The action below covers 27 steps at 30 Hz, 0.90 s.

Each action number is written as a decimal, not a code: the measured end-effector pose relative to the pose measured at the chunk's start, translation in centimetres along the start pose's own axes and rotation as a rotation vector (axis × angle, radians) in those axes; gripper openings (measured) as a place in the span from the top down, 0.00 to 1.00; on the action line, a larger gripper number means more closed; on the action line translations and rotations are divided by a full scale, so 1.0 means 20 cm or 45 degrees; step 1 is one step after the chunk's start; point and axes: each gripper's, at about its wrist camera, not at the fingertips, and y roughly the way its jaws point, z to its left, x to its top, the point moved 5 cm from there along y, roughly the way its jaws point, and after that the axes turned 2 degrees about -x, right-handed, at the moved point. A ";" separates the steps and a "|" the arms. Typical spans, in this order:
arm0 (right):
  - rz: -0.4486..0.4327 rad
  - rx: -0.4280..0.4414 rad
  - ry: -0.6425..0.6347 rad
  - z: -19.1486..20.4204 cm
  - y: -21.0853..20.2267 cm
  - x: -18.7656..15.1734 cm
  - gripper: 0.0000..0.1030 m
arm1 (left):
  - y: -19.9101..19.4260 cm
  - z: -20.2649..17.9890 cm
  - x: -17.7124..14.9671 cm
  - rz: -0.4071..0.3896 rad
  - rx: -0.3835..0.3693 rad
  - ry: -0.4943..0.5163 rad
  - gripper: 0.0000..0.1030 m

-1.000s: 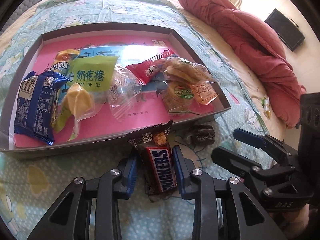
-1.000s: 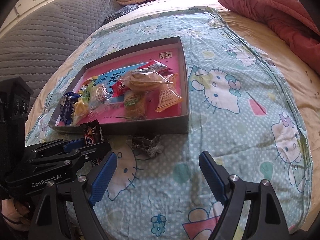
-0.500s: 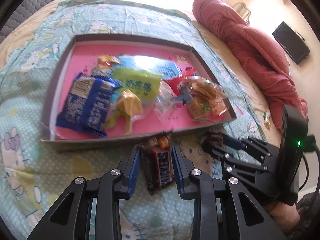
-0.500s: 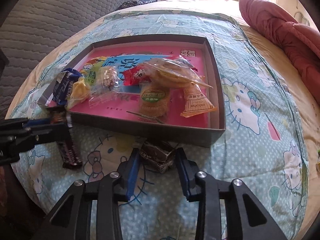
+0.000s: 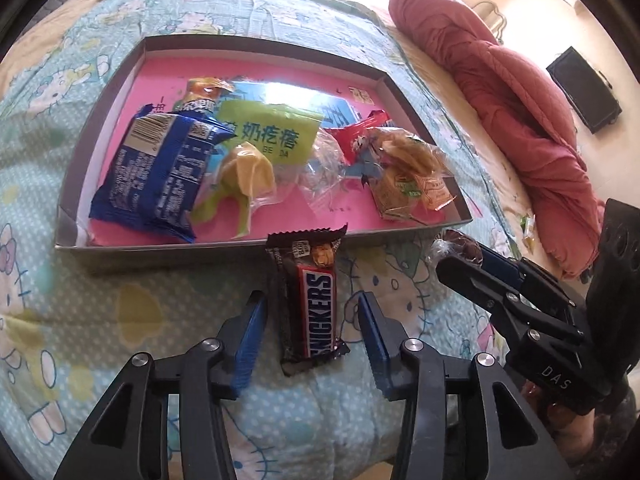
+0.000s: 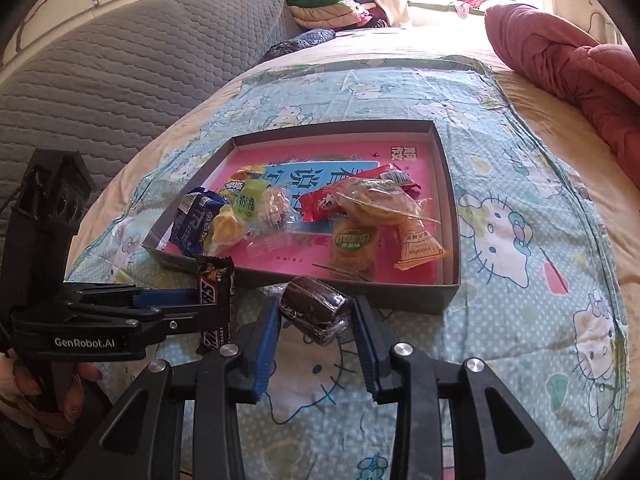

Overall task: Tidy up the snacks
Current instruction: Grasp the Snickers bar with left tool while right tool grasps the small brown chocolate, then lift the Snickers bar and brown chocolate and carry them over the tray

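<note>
A shallow grey box with a pink floor sits on a cartoon-cat bedspread and holds the snacks; from left to right in the left wrist view: a blue crinkled packet, an orange-topped packet behind it, a green-labelled clear bag with a yellow pastry, a clear wrapper, a red packet, and clear bags of golden biscuits at the right end; the far half of the box floor shows bare pink.

Outside the box, against its near wall, a Snickers bar lies lengthwise on the bedspread, its top end touching the wall; the left gripper has its blue-padded jaws spread to either side of the bar, apart from the wrapper. To the right, the right gripper pinches a dark chocolate cake in clear wrap between its pads, just in front of the box's near wall; whether the cake is off the bedspread cannot be told. A rumpled red quilt lies along the right side of the bed; a grey quilted cover rises on the left, and folded clothes are stacked beyond it.
</note>
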 end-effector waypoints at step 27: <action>-0.208 0.043 -0.003 0.00 -0.09 0.19 0.64 | -0.23 -0.04 0.24 -0.255 0.164 0.137 0.70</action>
